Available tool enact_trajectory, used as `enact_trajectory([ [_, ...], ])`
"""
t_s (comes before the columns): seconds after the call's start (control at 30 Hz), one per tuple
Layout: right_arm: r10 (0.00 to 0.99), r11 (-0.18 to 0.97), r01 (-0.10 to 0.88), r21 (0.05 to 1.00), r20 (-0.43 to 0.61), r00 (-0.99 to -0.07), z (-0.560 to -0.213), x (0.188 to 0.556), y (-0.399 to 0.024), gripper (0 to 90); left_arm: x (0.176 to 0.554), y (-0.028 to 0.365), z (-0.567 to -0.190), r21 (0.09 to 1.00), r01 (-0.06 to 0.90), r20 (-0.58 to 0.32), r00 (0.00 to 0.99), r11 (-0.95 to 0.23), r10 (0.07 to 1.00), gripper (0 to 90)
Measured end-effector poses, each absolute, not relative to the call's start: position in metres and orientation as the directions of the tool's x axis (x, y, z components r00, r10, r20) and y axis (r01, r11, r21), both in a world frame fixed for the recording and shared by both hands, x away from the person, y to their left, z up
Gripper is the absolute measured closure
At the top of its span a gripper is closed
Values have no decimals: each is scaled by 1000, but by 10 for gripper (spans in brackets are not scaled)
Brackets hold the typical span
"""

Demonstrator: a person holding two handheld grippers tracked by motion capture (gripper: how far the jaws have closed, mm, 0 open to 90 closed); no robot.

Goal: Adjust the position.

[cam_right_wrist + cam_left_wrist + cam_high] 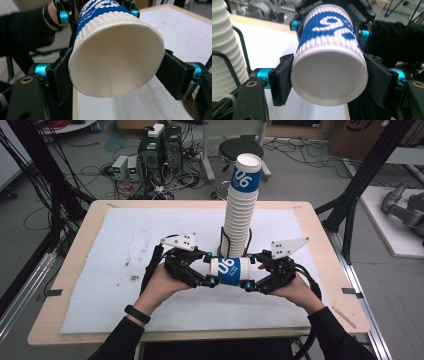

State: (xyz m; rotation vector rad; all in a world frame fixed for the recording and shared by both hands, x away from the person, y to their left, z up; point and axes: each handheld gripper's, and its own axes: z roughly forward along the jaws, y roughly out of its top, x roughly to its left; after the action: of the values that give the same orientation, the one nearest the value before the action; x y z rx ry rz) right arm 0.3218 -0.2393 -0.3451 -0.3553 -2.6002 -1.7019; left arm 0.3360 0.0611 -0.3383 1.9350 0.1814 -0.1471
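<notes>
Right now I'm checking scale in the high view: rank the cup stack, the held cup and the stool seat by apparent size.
1. cup stack, by far the tallest.
2 and 3. held cup and stool seat look alike; the stool stands farther away, so unsure.

left gripper (212, 271) clamped, right gripper (248, 272) (opposite) clamped

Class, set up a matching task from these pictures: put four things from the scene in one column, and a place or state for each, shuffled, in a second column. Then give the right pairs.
Things
1. paper cup
2. stack of cups
3. left tongs
4. stool

Places or states
A. on the floor beyond the table
B. lying sideways, held at both ends
C. at the cup's closed base
D. upright in a black wire holder

Pairs: 1-B, 2-D, 3-C, 4-A
</notes>
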Motion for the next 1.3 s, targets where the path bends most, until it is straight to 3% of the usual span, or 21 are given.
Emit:
enact_trajectory([
  [0.43,154,525,135,840,63,-986,-347,317,-230,219,329,46,-336,805,155,-133,988,-573,81,235],
  [0.57,151,550,119,827,42,-988,-347,315,-227,197,328,42,-340,792,139,-135,990,-595,52,288],
  [0.97,175,362,191,913,134,-975,-337,319,-244,133,336,64,-334,889,139,-129,990,-436,52,291],
  [1.3,188,325,249,912,196,-963,-341,321,-242,132,335,68,-332,932,133,-123,991,-338,51,291],
])
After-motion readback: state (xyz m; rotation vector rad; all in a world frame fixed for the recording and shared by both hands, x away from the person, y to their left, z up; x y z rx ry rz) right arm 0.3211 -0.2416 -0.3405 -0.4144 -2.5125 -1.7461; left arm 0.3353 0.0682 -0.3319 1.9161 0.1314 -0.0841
